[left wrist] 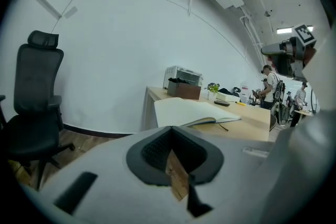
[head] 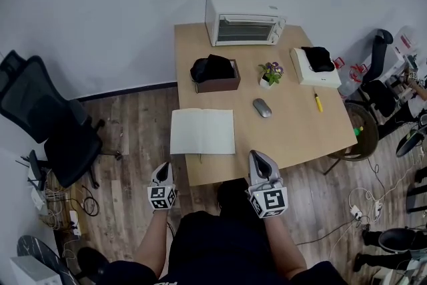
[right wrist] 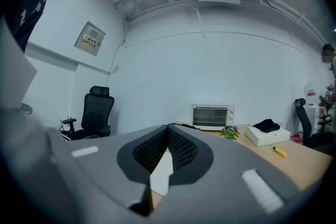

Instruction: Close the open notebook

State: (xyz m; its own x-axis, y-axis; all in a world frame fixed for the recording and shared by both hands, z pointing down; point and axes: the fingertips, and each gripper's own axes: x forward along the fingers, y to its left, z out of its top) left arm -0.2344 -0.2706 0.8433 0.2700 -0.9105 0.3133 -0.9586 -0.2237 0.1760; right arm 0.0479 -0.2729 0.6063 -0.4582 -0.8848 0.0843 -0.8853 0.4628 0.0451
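The open notebook (head: 202, 131) lies flat with blank white pages up, at the near left part of the wooden table (head: 293, 133), its left edge reaching past the table's side. In the left gripper view the notebook (left wrist: 194, 112) sits just ahead, at table height. My left gripper (head: 163, 169) hangs below the table's front edge, near the notebook's near left corner, jaws together and empty. My right gripper (head: 257, 157) is over the table's front edge, right of the notebook, also shut and empty. Neither gripper touches the notebook.
On the table stand a white toaster oven (head: 244, 27), a brown box holding black cloth (head: 215, 73), a small flower pot (head: 270, 73), a grey mouse (head: 262, 107), a white box (head: 315, 70) and a yellow marker (head: 318, 102). A black office chair (head: 47, 123) stands at left.
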